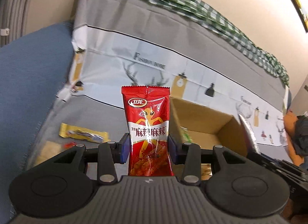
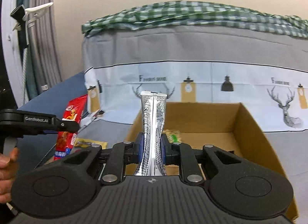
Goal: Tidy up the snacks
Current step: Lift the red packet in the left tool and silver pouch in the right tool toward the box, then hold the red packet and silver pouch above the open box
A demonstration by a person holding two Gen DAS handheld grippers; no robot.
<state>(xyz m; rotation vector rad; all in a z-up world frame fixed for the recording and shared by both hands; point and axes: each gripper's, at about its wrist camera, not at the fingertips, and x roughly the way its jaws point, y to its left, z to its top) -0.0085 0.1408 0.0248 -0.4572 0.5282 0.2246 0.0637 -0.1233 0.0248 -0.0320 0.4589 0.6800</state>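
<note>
1. While the left tool (image 1: pixel 147 147) is gripping a red snack packet (image 1: pixel 147 125) between its blue pads, the packet is standing upright, its crimped top edge well above the tool.
2. The right tool (image 2: pixel 152 148) is squeezing a silver snack packet (image 2: pixel 153 120) at its waist, so the foil is pinching in between the pads and flaring above and below them.
3. A cardboard box (image 2: pixel 250 127) is sitting open just beyond the right tool, and a small green and tan snack (image 2: pixel 173 134) is lying on its floor near the back wall.
4. In the left wrist view the same box (image 1: pixel 209 116) is showing to the right of the red packet, its flap raised toward the camera.
5. A yellow snack packet (image 1: pixel 84 133) is lying flat on the grey sheet (image 1: pixel 107 116) to the left of the left tool, well outside the box.
6. In the right wrist view the left tool (image 2: pixel 77 125) is appearing at the left edge with the red packet (image 2: pixel 71 120) in it, and a hand (image 2: pixel 7 168) is holding its handle.
7. A grey printed cover with deer and lamp pictures (image 2: pixel 192 64) is rising behind the box, and a green checked cloth (image 2: pixel 192 14) is lying rumpled along its top.
</note>
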